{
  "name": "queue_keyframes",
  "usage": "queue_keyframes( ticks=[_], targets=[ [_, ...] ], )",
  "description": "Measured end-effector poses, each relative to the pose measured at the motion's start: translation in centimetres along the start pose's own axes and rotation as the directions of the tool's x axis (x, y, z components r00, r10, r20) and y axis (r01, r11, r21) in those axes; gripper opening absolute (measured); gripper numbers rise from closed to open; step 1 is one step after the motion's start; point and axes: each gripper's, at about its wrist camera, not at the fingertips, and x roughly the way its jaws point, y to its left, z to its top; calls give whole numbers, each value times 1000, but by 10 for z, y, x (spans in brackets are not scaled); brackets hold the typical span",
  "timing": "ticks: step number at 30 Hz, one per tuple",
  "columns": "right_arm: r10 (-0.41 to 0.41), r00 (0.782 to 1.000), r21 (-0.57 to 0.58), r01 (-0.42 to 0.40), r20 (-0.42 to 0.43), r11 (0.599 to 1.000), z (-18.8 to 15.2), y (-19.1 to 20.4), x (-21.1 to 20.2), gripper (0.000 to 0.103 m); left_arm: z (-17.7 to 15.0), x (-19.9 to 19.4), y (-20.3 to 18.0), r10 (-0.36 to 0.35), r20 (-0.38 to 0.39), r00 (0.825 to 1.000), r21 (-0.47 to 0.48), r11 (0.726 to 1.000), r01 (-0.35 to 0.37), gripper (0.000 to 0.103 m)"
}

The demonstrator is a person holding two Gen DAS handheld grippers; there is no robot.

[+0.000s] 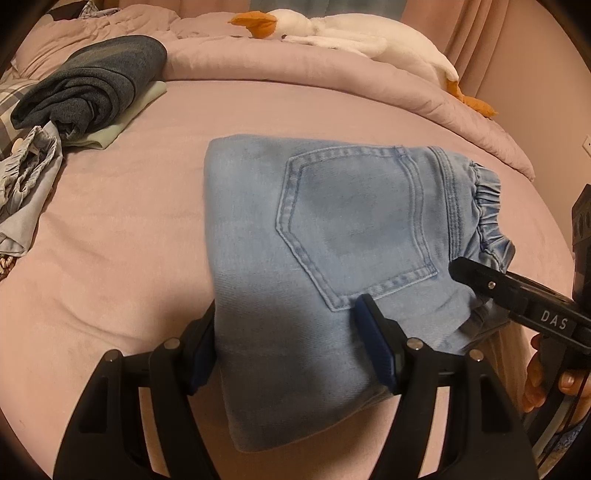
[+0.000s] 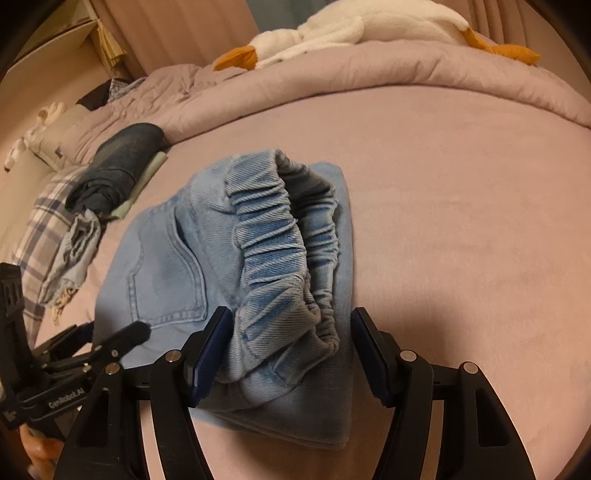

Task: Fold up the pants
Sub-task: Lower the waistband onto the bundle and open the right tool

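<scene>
Light blue jeans lie folded into a thick packet on the pink bed sheet, back pocket facing up. Their elastic waistband bulges at the packet's right end. My left gripper is open and straddles the packet's near edge, one finger at the folded side and the other over the cloth below the pocket. My right gripper is open around the waistband end, with a gap at its right pad. Each gripper shows in the other's view: the right gripper and the left gripper.
A folded dark blue garment rests on a pale green cloth at the far left. A crumpled light blue garment lies nearer, beside a plaid pillow. A bunched pink duvet and a plush goose line the far side.
</scene>
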Motion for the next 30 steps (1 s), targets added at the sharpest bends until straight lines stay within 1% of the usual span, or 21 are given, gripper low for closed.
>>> queue_keyframes(
  ticks=[2,6,10,12,14,18,21,24,27,29,30],
  targets=[
    [-1,1000,-4,1,5,1000,0,0,2,66,0,0,-1,5,1,1000,0,1000,-5,70],
    [-37,999,-40,37,18,999,-2,7,3,66,-1,-3,-4,14,-2,1000,-3,1000,-14,70],
    [-31,999,-27,32,17,999,-4,7,-1,66,-3,-4,-4,20,-4,1000,-3,1000,-20,70],
    [-31,999,-26,32,17,999,-5,6,-1,66,-3,-2,-4,27,-4,1000,-2,1000,-27,72],
    [-36,999,-29,37,16,999,-5,7,0,66,-3,1,-4,40,0,999,-2,999,-40,78],
    [-46,999,-44,47,20,998,-5,8,2,67,-2,-3,-1,34,-3,999,-21,999,-34,78],
    [-44,999,-30,45,25,999,-5,10,-5,67,-5,-17,-5,48,19,999,-9,999,-48,77],
    [-33,999,-15,33,41,999,-10,10,-20,67,-6,-36,-10,44,50,998,-4,999,-44,78],
    [-29,998,-31,30,58,999,-15,12,-38,67,-6,-58,-19,53,75,996,6,999,-53,80],
    [-19,997,-46,22,69,999,-18,15,-51,67,-8,-69,-24,60,86,994,11,998,-61,88],
    [-18,997,-54,23,76,998,-19,17,-58,67,-9,-75,-27,62,93,994,16,998,-63,90]
  ],
)
